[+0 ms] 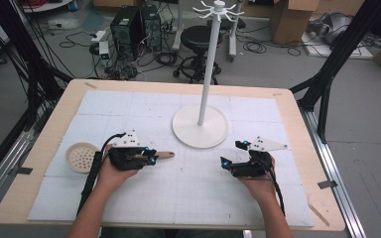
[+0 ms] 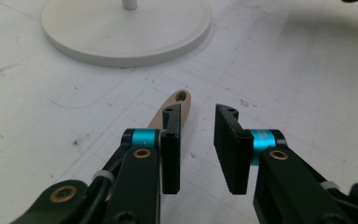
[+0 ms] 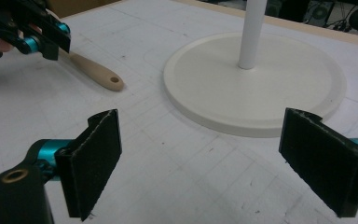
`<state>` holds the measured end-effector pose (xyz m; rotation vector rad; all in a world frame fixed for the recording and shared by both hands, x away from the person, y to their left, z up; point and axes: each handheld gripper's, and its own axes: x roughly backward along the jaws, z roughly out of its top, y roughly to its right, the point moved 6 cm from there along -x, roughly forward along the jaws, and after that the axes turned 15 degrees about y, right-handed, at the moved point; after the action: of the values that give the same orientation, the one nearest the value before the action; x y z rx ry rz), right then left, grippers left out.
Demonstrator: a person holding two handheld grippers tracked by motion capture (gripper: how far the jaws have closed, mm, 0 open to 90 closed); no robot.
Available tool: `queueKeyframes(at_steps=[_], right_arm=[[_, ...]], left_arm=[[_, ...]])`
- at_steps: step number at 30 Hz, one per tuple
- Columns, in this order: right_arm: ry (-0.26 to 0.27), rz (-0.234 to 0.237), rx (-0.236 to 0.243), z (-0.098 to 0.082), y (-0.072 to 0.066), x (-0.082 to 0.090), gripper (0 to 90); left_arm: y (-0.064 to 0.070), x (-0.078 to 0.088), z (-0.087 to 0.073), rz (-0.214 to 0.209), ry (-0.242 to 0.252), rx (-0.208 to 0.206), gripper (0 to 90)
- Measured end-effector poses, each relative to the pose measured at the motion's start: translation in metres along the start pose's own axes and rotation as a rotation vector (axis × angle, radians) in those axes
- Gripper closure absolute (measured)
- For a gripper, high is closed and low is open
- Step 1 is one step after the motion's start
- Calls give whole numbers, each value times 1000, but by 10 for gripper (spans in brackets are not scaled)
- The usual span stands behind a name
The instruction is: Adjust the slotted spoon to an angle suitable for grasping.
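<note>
- Wooden skimmer (image 1: 82, 157) lies flat on the mat at my left; handle end (image 2: 179, 100) pokes out past my left gripper (image 2: 196, 140), under its left jaw.
- L jaws partly apart, nothing clamped.
- R gripper (image 3: 200, 163) wide apart, empty, near stand base (image 3: 256, 84).
- Mat (image 1: 188, 193) bare btw the hands.

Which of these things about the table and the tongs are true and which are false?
1. The left tongs squeeze the wooden handle. False: they are open, and the handle lies on the mat beside one jaw, not between them.
2. The right tongs stand wide open with nothing between them. True.
3. A white stand with a pole is on the table. True.
4. The round holed scoop head lies by the right hand. False: it lies by the left hand.
</note>
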<state>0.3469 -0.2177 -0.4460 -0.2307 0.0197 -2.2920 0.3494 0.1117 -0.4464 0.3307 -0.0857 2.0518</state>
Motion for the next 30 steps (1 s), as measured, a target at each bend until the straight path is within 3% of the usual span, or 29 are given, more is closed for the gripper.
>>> queueKeyframes(at_steps=[7, 11, 15, 24, 27, 30], right_arm=[[3, 1, -2, 0, 0, 2, 114], [2, -3, -3, 0, 0, 2, 113], [2, -5, -3, 0, 1, 2, 114], [4, -27, -23, -1, 4, 2, 113], [2, -29, -22, -1, 4, 2, 113], [5, -29, -15, 0, 3, 1, 114]], left_arm=[[-9, 28, 15, 40, 104, 37, 521], [-15, 43, 18, 24, 139, 65, 417], [-20, 55, 21, 29, 170, 56, 359], [-23, 60, 21, 18, 218, 60, 139], [-21, 60, 23, -20, 255, 76, 56], [-17, 61, 25, -55, 278, 62, 56]])
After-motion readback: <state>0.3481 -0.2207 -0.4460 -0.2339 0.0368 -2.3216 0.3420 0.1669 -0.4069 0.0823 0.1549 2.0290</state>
